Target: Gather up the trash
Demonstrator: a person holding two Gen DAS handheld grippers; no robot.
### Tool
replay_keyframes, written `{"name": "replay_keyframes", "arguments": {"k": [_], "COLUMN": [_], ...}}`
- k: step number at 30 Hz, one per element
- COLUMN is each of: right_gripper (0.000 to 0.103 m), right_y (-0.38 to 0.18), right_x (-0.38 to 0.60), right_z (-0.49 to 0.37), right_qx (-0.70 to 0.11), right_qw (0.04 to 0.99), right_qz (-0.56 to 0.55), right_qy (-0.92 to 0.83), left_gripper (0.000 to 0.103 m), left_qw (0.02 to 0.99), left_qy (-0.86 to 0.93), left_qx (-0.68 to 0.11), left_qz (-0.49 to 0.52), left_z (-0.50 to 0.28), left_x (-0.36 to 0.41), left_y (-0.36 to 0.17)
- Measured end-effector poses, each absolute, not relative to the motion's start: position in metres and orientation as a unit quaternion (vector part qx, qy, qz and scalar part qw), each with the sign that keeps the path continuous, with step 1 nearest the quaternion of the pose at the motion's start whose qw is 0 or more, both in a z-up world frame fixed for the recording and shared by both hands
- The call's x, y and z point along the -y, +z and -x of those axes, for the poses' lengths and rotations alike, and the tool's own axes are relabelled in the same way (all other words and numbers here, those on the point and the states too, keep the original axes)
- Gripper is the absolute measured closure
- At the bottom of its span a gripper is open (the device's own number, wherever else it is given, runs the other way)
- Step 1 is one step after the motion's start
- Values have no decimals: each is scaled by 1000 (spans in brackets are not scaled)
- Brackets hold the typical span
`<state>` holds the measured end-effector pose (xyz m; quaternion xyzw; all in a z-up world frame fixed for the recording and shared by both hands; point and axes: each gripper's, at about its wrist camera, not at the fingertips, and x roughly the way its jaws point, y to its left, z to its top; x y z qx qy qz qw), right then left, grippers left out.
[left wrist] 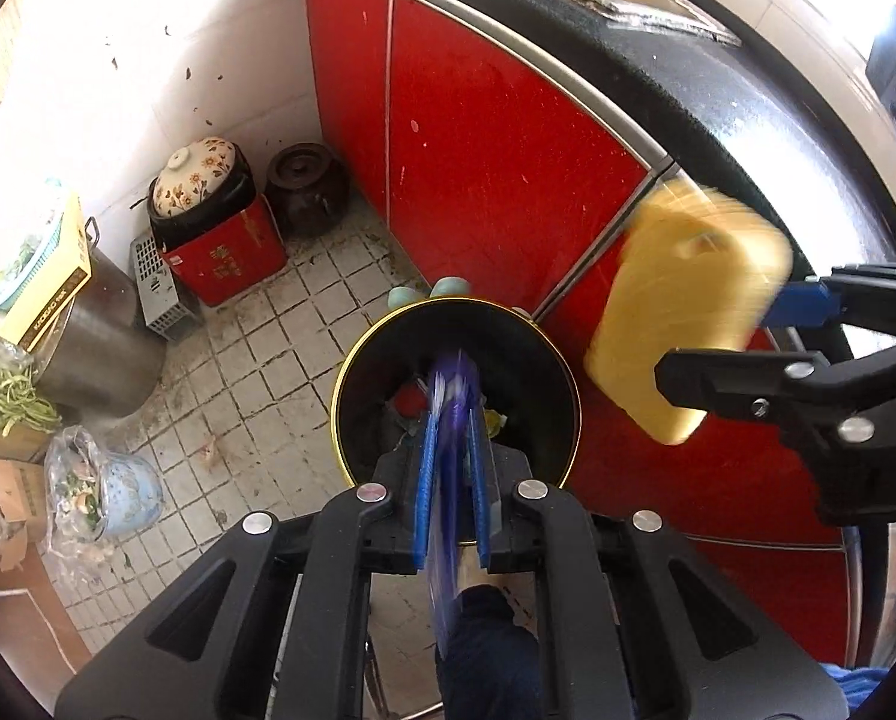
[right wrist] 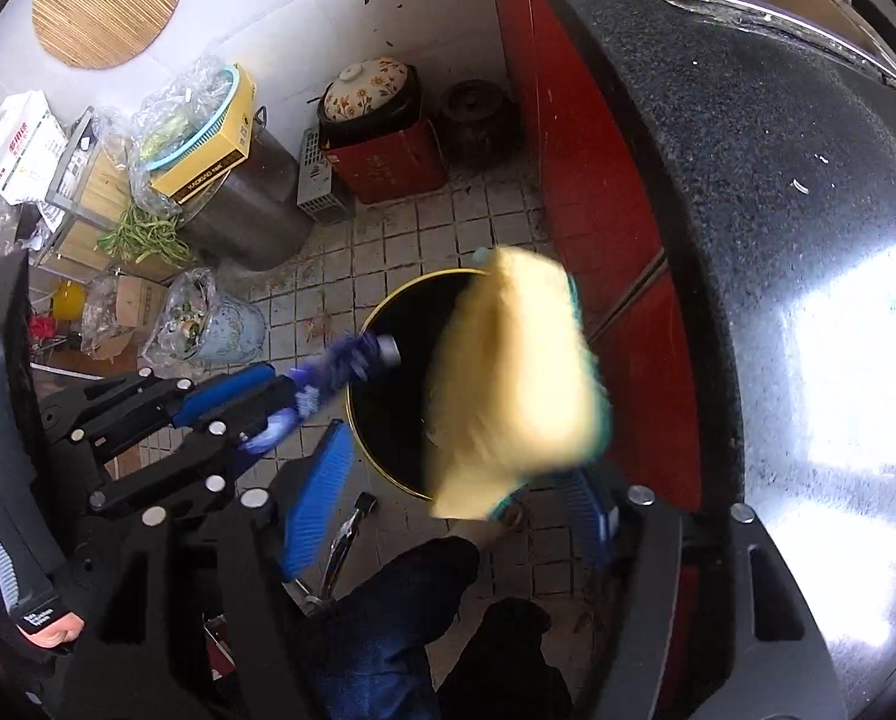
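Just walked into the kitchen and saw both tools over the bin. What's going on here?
A person is collecting trash with a claw in each hand. The left claw is shut on a purple-blue wrapper, held over the open black bin on the tiled floor. The right claw holds a yellow sponge just above the bin's rim, beside the red cabinet. Neither item has been dropped in yet.

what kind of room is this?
Most likely a home kitchen corner: red cabinet doors under a black speckled countertop, a floral-lidded clay pot and a large steel stockpot on the tiled floor.
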<state>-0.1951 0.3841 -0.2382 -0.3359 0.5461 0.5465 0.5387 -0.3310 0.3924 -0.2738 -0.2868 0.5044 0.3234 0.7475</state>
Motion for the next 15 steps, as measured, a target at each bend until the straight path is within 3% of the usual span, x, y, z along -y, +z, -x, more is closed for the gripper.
{"name": "replay_keyframes", "arguments": {"k": [1, 3, 5, 13, 15], "right_gripper": [38, 37, 35, 24, 17], "right_y": [-238, -237, -235, -211, -200], "right_x": [-384, -383, -381, -361, -353], "right_z": [194, 193, 192, 178, 174], "right_qx": [-546, -547, -548, -545, -537], "right_qw": [539, 538, 536, 550, 562], "right_qz": [336, 334, 330, 301, 293], "right_qy": [546, 548, 551, 557, 557], "left_gripper": [92, 77, 40, 15, 10], "left_qw": [747, 746, 748, 757, 760], "left_qy": [323, 324, 333, 338, 342], "left_qx": [-506, -509, -504, -497, -495], "left_qz": [284, 281, 274, 257, 247], "left_z": [330, 328, 328, 326, 321], "left_x": [-392, -392, -391, -383, -379], "left_y": [-274, -275, -272, -256, -247]}}
